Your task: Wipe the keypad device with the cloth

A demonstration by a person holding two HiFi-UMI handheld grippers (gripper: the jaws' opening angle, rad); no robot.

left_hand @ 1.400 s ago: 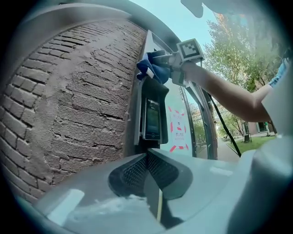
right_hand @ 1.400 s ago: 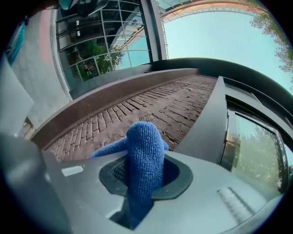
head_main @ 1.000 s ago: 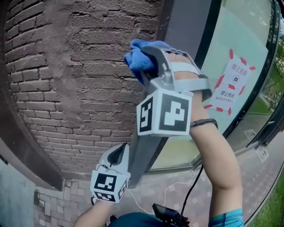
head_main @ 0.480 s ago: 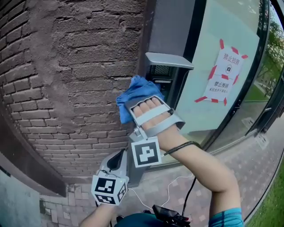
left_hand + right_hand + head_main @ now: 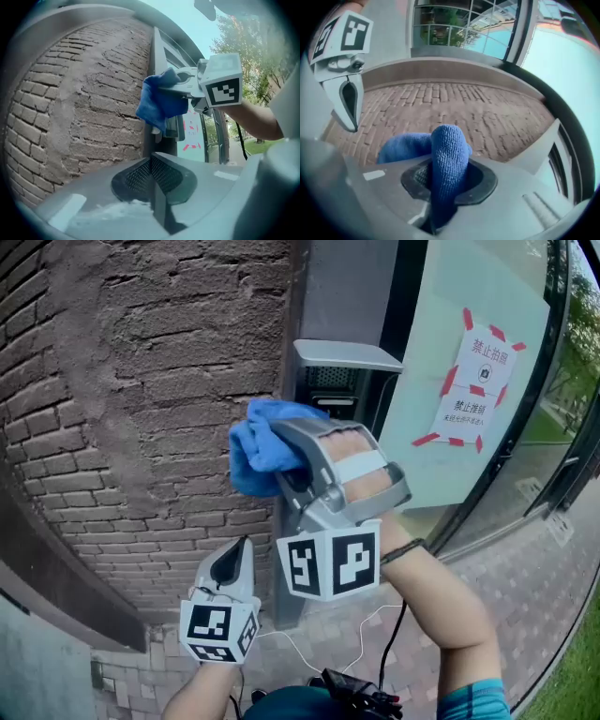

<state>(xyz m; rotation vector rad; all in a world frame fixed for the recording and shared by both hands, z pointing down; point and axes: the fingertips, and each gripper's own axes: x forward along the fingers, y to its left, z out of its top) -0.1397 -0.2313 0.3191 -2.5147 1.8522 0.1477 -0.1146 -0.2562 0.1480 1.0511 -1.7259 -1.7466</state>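
The right gripper (image 5: 292,465) is clamped on a bunched fold of the blue cloth (image 5: 255,451), which bulges out ahead of its tips and droops to the side. The keypad device (image 5: 330,381) is mounted on a dark post just ahead of and slightly above this gripper, under a grey hood (image 5: 347,356). Most of its face is hidden behind the cloth and gripper, so it cannot be told whether the cloth is touching it.

The left gripper (image 5: 232,563) hangs well below the right one. Its jaws are pressed together with nothing between them, and it takes no part in the wipe.

Several things could go wrong from here:
- **Aim.** The right gripper view looks mostly onto the rough brick wall (image 5: 169,381), with the device off to its right. A stroke from this heading would likely drag the cloth over brick, snagging or soiling it and missing the keys.
- **Grip.** Only a narrow fold sits between the jaws. Friction against brick or the device's edges could pull that fold free, and nothing below would catch the cloth.
- **Padding.** The wad ahead of the tips is loose. A firm press could fold it aside and bring the hard tips onto the keypad, pressing buttons or scratching it.
- **Hood.** It projects just above the gripper, so an upward stroke could knock into it.
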